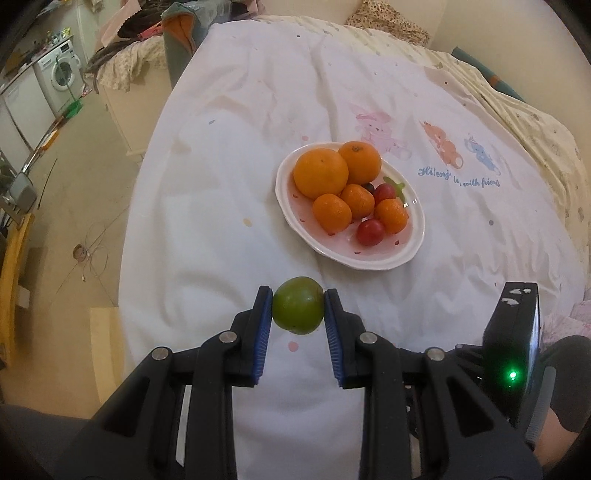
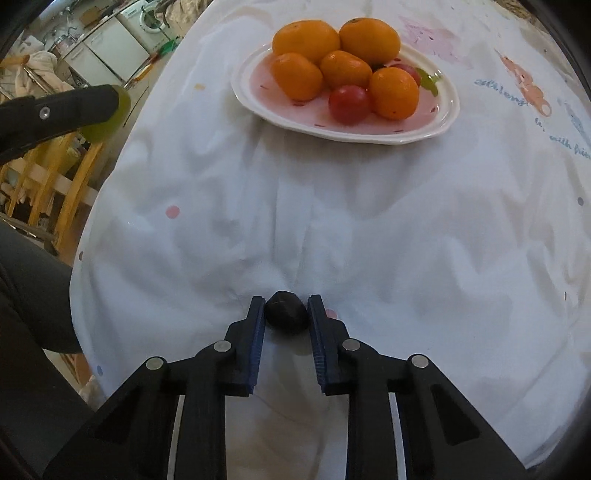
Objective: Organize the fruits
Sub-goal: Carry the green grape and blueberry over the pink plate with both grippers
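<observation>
A white oval plate (image 1: 402, 258) (image 2: 255, 107) on the white bedspread holds two large oranges (image 1: 320, 172) (image 2: 306, 36), three small mandarins (image 1: 331, 213) (image 2: 296, 75) and red cherry-size fruits (image 1: 370, 232) (image 2: 349, 104). My left gripper (image 1: 298, 300) is shut on a green round fruit (image 1: 298, 310), held above the cloth in front of the plate; the fruit also shows at the left in the right wrist view (image 2: 110, 118). My right gripper (image 2: 287, 304) is shut on a small dark plum-like fruit (image 2: 287, 313), low over the cloth, well in front of the plate.
The bedspread (image 1: 240, 147) drops off at its left edge to the floor. A washing machine (image 1: 61, 74) and cabinets stand far left. A yellow wooden chair (image 2: 59, 177) stands left of the bed. The right gripper's body (image 1: 513, 332) shows at the lower right.
</observation>
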`<state>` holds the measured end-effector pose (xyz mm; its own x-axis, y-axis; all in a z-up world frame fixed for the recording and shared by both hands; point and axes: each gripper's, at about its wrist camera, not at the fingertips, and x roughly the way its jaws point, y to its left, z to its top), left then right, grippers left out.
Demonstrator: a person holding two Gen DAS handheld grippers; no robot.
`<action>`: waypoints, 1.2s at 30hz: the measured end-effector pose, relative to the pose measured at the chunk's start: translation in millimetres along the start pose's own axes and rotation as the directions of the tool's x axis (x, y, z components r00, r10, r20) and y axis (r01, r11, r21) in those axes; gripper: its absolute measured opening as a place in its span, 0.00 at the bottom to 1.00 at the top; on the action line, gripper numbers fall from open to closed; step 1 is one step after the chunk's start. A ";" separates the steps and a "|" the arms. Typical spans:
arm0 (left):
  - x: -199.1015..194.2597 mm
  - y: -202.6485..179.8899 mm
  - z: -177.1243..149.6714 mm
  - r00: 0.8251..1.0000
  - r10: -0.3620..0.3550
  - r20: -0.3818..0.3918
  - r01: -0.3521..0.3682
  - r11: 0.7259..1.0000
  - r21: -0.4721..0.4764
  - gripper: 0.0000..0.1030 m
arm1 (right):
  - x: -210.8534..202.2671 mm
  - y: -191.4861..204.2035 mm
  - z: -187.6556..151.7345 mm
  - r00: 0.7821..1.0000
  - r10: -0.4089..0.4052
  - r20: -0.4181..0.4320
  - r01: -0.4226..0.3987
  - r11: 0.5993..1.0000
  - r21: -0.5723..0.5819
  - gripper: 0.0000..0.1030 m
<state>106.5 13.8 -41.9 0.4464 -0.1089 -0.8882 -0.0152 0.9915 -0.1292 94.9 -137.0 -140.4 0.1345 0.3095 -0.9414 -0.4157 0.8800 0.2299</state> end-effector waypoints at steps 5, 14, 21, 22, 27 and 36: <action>-0.4 0.4 -0.8 1.000 0.000 0.003 0.000 1.000 -0.003 0.24 | -11.2 -7.3 -3.6 0.999 0.031 0.022 -0.032 0.999 0.034 0.23; 2.1 0.2 -3.2 1.000 0.012 0.013 -0.012 1.000 -0.005 0.24 | -46.3 -43.6 0.2 0.987 0.087 0.132 -0.109 0.980 0.165 0.23; 2.5 -7.2 -2.1 1.000 -0.006 0.020 0.005 1.000 0.016 0.24 | -80.0 -70.9 5.9 0.954 0.135 0.268 -0.208 0.941 0.268 0.23; 1.7 -8.5 -0.9 1.000 -0.011 0.024 0.010 1.000 0.017 0.24 | -85.5 -74.8 6.3 0.947 0.144 0.288 -0.226 0.934 0.275 0.23; -1.2 -19.3 10.3 0.999 -0.046 0.013 0.046 0.998 0.042 0.24 | -107.7 -89.0 16.3 0.916 0.173 0.362 -0.288 0.911 0.294 0.23; 15.9 -46.9 36.2 0.998 -0.064 -0.005 0.065 0.994 0.084 0.24 | -117.4 -122.9 52.5 0.892 0.203 0.403 -0.339 0.891 0.303 0.23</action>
<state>146.7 -31.9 -33.9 0.4418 -0.1729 -0.8803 0.0893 0.9849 -0.1486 177.4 -262.6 -45.2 0.3985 0.5997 -0.6940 -0.1435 0.7881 0.5986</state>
